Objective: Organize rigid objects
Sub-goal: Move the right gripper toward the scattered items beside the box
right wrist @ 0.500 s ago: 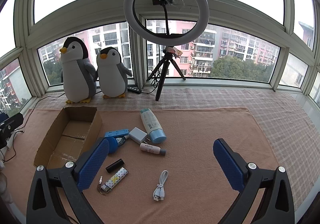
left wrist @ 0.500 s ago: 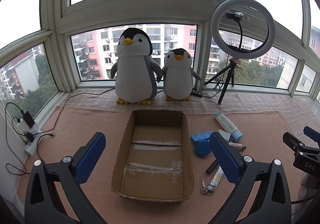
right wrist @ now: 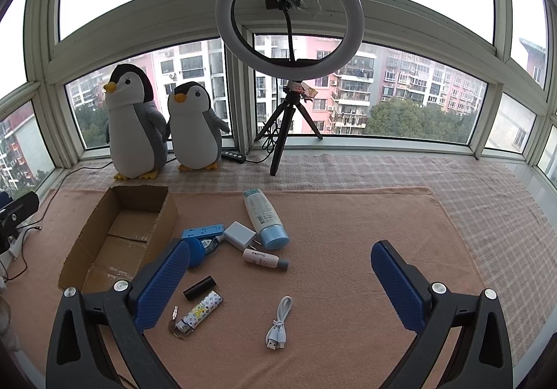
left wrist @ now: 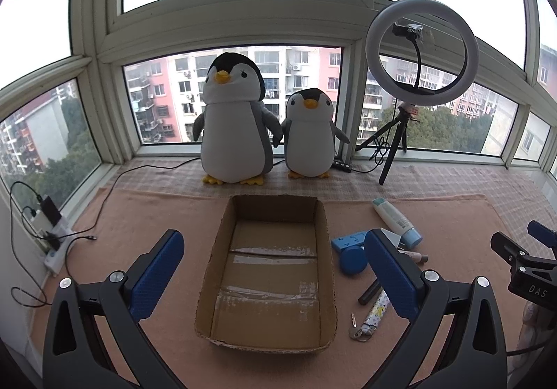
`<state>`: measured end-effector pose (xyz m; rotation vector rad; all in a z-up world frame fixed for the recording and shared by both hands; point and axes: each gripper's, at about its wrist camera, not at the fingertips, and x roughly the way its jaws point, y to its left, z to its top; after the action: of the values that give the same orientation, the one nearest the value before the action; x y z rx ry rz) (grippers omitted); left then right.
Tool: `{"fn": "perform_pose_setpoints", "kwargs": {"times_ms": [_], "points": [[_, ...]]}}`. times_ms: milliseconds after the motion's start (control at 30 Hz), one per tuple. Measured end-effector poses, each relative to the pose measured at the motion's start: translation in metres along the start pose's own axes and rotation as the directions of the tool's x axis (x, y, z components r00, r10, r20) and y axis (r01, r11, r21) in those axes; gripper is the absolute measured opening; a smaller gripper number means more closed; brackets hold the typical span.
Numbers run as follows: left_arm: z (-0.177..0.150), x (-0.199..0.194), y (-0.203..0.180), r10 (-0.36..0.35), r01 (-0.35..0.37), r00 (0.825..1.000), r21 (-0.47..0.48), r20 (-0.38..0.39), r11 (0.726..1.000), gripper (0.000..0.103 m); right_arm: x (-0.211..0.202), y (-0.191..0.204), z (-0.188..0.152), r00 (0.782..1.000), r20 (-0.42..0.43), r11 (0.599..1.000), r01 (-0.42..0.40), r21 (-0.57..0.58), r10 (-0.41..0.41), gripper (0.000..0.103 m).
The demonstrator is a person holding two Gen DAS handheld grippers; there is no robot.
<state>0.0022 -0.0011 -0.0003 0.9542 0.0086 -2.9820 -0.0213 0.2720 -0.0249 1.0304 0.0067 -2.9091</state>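
Note:
An open cardboard box [left wrist: 327,243] [right wrist: 87,243] lies on the pink mat with nothing inside. To its right are scattered a white bottle with a blue cap [right wrist: 264,218], a white charger plug [right wrist: 238,235], a blue round item [right wrist: 196,251], a blue flat piece [right wrist: 202,232], a small pink tube [right wrist: 263,258], a black cylinder [right wrist: 199,287], a patterned lighter with a key ring [right wrist: 200,314] and a coiled white cable [right wrist: 280,323]. My left gripper [left wrist: 275,270] hangs open over the box. My right gripper [right wrist: 280,284] is open above the cable, holding nothing.
Two plush penguins [left wrist: 236,124] [left wrist: 310,135] stand behind the box at the window. A ring light on a tripod [right wrist: 289,51] stands at the back. A power strip with cables [left wrist: 52,236] lies at the left edge. Bare mat [right wrist: 365,222] stretches to the right.

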Motion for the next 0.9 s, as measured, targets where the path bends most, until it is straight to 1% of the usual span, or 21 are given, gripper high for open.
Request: {"fn": "perform_pose_setpoints", "kwargs": {"times_ms": [900], "points": [[0.0014,0.0032,-0.0017,0.007,-0.007,1.000,0.003,-0.001,1.000,0.103,0.0029,0.0009,0.0012,1.000,-0.006,1.000,0.001,-0.004,-0.001,0.103]]}}
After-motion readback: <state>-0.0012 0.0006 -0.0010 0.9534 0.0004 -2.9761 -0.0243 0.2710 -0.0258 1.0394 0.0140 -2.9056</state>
